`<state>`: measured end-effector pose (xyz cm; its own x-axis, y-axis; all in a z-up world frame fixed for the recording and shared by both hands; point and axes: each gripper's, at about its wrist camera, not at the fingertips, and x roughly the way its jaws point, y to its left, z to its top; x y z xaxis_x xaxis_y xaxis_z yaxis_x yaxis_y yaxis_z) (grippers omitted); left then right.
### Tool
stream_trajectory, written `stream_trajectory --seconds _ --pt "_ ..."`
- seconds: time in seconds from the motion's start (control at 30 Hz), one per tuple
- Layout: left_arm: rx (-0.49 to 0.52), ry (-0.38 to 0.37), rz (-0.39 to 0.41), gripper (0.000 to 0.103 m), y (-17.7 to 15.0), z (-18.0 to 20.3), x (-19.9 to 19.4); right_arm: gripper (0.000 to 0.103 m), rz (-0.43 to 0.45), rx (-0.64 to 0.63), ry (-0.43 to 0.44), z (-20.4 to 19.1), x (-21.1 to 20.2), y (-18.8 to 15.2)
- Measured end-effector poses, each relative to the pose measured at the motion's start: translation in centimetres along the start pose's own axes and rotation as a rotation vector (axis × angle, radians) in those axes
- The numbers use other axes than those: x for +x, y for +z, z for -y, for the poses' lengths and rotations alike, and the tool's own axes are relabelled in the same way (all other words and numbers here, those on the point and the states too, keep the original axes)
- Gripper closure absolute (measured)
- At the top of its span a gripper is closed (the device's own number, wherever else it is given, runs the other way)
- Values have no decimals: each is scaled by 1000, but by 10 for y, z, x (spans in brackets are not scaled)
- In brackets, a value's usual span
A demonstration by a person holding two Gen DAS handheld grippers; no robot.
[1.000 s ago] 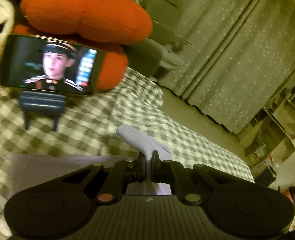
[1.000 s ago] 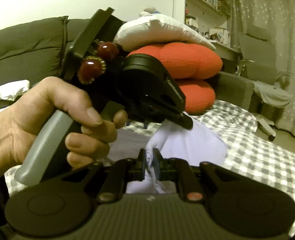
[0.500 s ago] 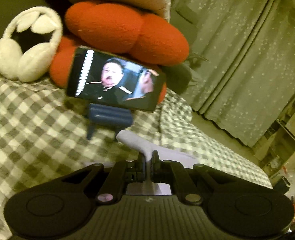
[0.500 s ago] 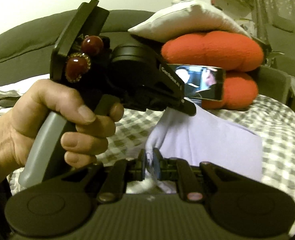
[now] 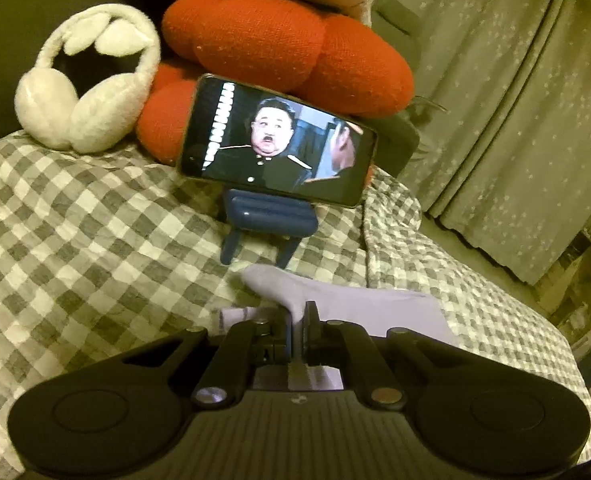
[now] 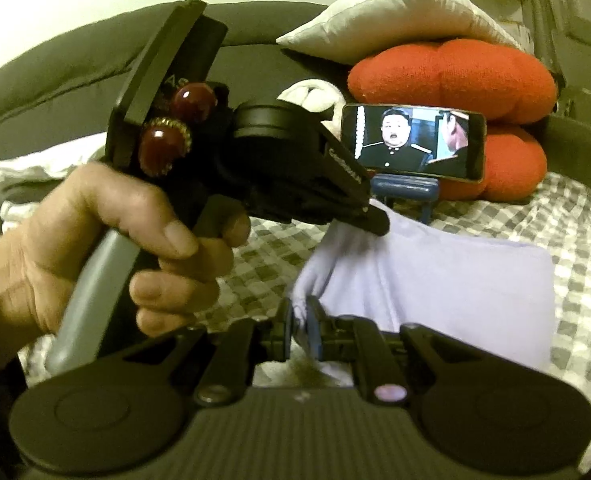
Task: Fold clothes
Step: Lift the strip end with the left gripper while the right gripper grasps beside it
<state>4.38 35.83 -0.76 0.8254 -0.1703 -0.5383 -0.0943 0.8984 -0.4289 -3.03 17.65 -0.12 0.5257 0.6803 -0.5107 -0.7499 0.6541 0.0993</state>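
Lavender garment [image 6: 447,280]: pale, lies on the checked bedcover [image 5: 95,232], near the front of the phone stand; two bunched edges lifted off the bed

Left gripper [image 5: 297,320]: clenched on a twisted fold of the garment, jaws almost together; seen also from the right wrist view [image 6: 375,224], carried in a hand [image 6: 95,240] by a grey handle, its tip pinching the garment's upper corner

Right gripper [image 6: 301,320]: clenched on a gathered bit of the same garment, blue pads pressing the cloth

Phone [image 5: 275,152]: lying sideways on a small blue stand [image 5: 269,220], screen lit, resting on the bedcover

Red cushions [image 5: 279,56]: stacked behind the phone, a white pillow [image 6: 395,12] on top

White earmuffs [image 5: 87,80]: beside the cushions

Containers: none discernible
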Motion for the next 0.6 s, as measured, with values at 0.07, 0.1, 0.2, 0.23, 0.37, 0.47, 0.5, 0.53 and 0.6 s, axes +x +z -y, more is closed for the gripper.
stream_trajectory --seconds 0.07,0.1,0.2,0.23,0.37,0.47,0.5,0.53,0.6 --pt "-12 11 -1 100 0 -4 0 93 -2 25 13 0 2 3" --pt "-13 21 -11 100 -1 -4 2 93 -3 37 19 0 3 4" --pt "-24 46 -50 99 -3 -8 9 93 -23 63 16 2 8 4" --pt "-36 50 -61 98 -4 -10 10 93 -35 72 13 2 11 4" --pt "-96 54 -63 96 -2 -17 8 85 -75 132 72 11 11 3" --pt "-131 74 -58 94 0 -17 2 75 -79 154 111 19 -5 4" --pt "-144 88 -54 92 1 -16 -1 73 -73 158 104 25 -14 4" --pt "-156 101 -43 91 3 -17 -5 72 -64 180 91 33 -24 5" --pt "-184 116 -19 90 5 -18 -14 71 -43 243 59 55 -44 7"
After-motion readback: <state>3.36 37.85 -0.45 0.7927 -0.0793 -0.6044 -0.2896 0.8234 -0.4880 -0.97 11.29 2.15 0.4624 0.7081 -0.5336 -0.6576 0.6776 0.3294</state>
